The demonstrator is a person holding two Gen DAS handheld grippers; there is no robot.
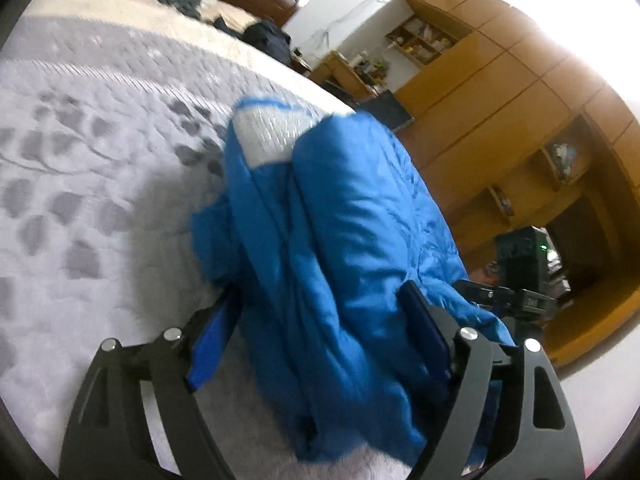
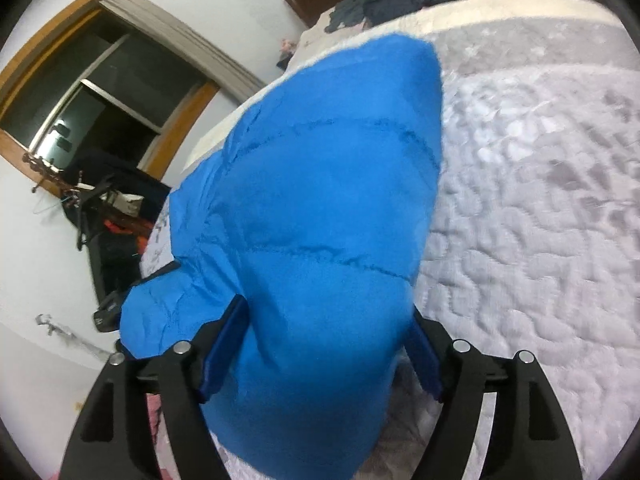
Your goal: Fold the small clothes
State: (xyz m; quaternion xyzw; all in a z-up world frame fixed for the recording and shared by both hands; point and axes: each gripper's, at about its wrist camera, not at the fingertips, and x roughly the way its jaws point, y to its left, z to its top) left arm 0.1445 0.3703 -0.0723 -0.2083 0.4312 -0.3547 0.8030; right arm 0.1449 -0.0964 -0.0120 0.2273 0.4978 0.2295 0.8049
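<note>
A small blue quilted jacket [image 1: 352, 232] with a silvery-white lining patch [image 1: 272, 132] hangs bunched over the grey bed cover. In the left wrist view my left gripper [image 1: 320, 336] has the jacket's thick folds filling the space between its blue-padded fingers [image 1: 210, 344], pressed on both sides. In the right wrist view the same jacket [image 2: 320, 184] rises in front of the camera, and my right gripper [image 2: 324, 354] clamps a puffy part of it between its pads [image 2: 426, 360]. The jacket hides the fingertips of both grippers.
The bed has a grey quilted leaf-pattern cover [image 1: 88, 184] with a cream band and dark clothes piled at the far end [image 2: 392, 0]. Wooden cabinets [image 1: 500, 92] stand off the bed's right side; a window [image 2: 100, 80] and a cluttered rack [image 2: 104, 216] lie to the left.
</note>
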